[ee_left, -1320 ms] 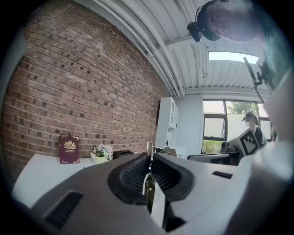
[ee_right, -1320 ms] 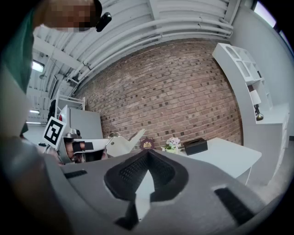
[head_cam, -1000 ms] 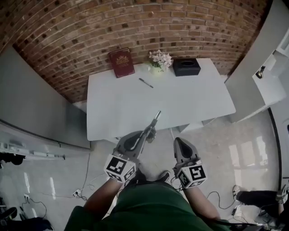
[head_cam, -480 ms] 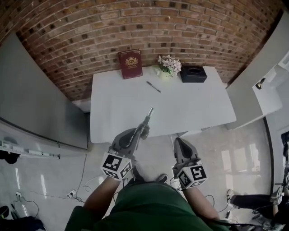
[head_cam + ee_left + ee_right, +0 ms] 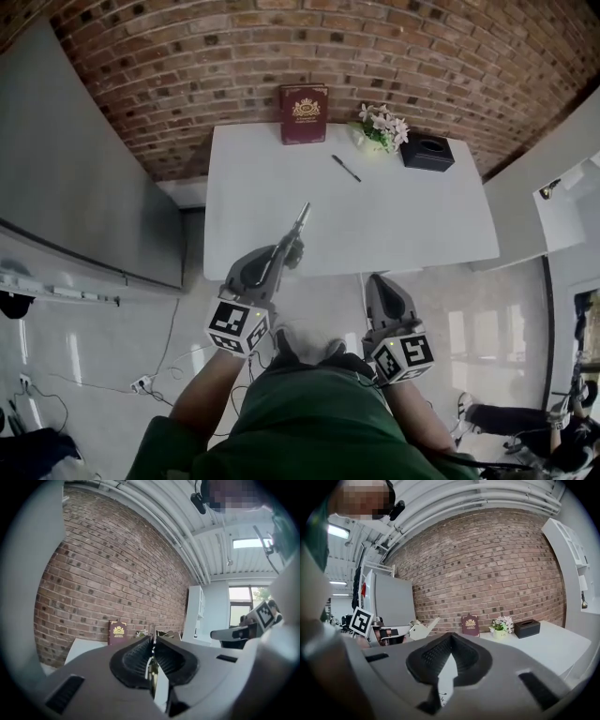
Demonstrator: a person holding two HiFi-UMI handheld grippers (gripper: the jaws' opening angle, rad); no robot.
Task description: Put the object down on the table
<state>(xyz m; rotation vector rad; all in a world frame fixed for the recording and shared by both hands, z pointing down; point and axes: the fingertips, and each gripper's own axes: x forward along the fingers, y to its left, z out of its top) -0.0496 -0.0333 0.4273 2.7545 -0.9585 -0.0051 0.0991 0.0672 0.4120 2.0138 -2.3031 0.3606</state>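
Since a second ago: closer in on the white surface (image 5: 412,216). Left gripper (image 5: 291,251) carried forward, with the tip of the held object (image 5: 298,225) now farther in past the near edge. Right gripper (image 5: 374,281) likewise brought forward, yet short of that edge.

Left gripper (image 5: 152,644): clamped on the object (image 5: 152,630), a slim, straight rod of grey metal, between ribbed black pads. Pressed nearly together on it. Held roughly level, pointing toward the far wall, over the near part of the surface and not set down.

Right gripper (image 5: 450,637): closed, with ribbed black pads meeting at the tips and nothing between them. Positioned over the glossy pale floor (image 5: 112,347), just beside the near edge of the surface.

Each gripper: smooth grey shell, with a marker cube (image 5: 237,328) in black-and-white squares at the rear.

Surface: rectangular, flat, matt white, set against a rough red brick wall (image 5: 375,56).

Along the far edge, left to right:
- a dark red book (image 5: 304,114) with a gold emblem, standing against the wall
- pale flowers (image 5: 382,127) in a small pot
- a black rectangular box (image 5: 427,152) with a slot in the top

Nearer the middle: a thin dark pen (image 5: 346,168), lying flat and apart from the rest.
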